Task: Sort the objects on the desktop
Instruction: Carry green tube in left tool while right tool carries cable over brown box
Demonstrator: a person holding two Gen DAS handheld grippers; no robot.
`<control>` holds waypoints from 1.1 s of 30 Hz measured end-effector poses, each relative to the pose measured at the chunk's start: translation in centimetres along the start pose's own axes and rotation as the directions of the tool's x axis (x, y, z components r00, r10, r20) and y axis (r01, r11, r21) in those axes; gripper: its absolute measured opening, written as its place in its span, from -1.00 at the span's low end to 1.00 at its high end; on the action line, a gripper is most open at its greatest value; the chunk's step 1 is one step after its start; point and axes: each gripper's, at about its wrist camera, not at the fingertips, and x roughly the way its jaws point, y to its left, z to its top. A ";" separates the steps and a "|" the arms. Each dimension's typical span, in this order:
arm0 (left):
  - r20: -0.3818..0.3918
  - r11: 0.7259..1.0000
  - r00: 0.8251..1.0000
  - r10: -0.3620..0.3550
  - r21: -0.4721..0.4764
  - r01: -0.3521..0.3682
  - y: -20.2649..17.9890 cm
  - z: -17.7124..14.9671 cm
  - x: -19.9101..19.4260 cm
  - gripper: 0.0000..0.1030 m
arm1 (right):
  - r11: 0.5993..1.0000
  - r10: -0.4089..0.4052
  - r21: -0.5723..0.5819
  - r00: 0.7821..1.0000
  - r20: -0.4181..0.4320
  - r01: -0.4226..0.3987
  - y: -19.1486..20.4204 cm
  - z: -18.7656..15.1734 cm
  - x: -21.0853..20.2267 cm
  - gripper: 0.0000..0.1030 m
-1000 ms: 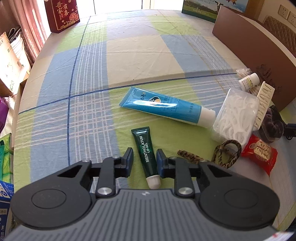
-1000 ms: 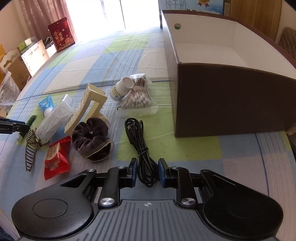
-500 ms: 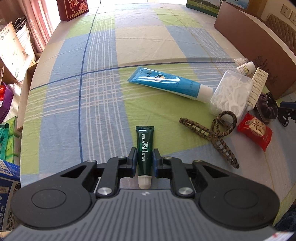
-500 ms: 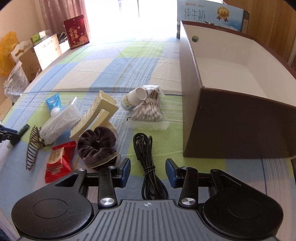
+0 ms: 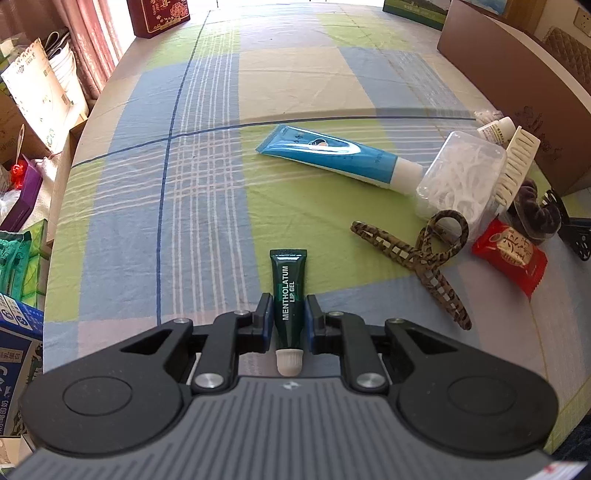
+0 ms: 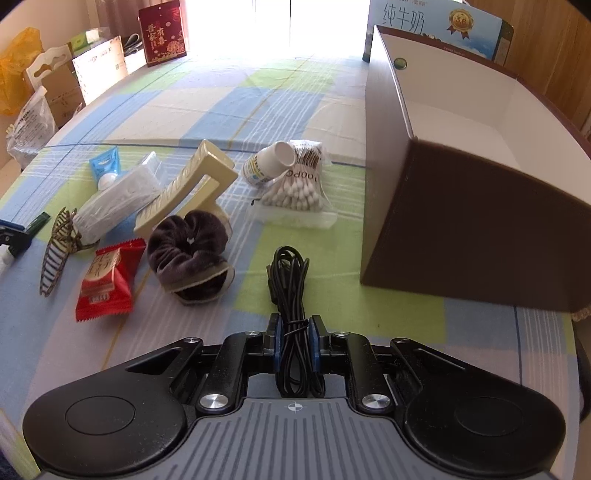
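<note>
Left wrist, lip gel tube (image 5: pixel 289 300) between jaws (clamped), right, cable (image 6: pixel 291 295) likewise.

The dark green tube (image 5: pixel 288 299) near the middle reads "MENTHOLATUM LIP GEL" in white along its length. The cotton swab bag (image 6: pixel 295 186) beside the brown box shows "100PC", seen upside down. Far right, the blue carton (image 6: pixel 439 22) behind the box carries the Chinese characters 纯牛奶 and a gold seal marked "3.6". Print on the red packet cannot be made out.
</note>
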 end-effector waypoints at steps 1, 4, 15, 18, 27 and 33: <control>-0.003 1.000 1.000 0.004 -0.007 -0.004 -0.2 0.0 0.0 -0.73 | 1.000 0.009 0.007 1.000 -0.004 -0.009 -0.2 -0.2 -0.2 -0.77; -0.010 1.000 1.000 0.008 -0.020 -0.008 -0.9 -0.5 -0.4 -0.74 | 0.998 0.046 0.044 0.999 -0.019 -0.045 -1.0 -0.8 -0.9 -0.77; 0.045 0.993 0.997 -0.069 -0.089 0.073 -5.7 -1.7 -5.0 -0.75 | 0.969 0.209 0.134 0.978 -0.008 -0.206 -4.0 -1.2 -4.5 -0.77; 0.095 0.992 0.991 -0.099 -0.074 0.106 -8.0 -0.9 -6.8 -0.75 | 0.960 0.248 0.133 0.969 0.016 -0.248 -4.5 -0.9 -5.9 -0.77; 0.211 0.974 0.953 -0.219 -0.007 0.226 -14.9 2.4 -10.1 -0.75 | 0.929 0.326 0.141 0.937 0.128 -0.342 -7.0 0.2 -10.2 -0.77; 0.276 0.950 0.909 -0.311 0.052 0.309 -19.0 5.5 -10.9 -0.74 | 0.916 0.322 0.173 0.921 0.219 -0.362 -10.2 1.3 -12.9 -0.77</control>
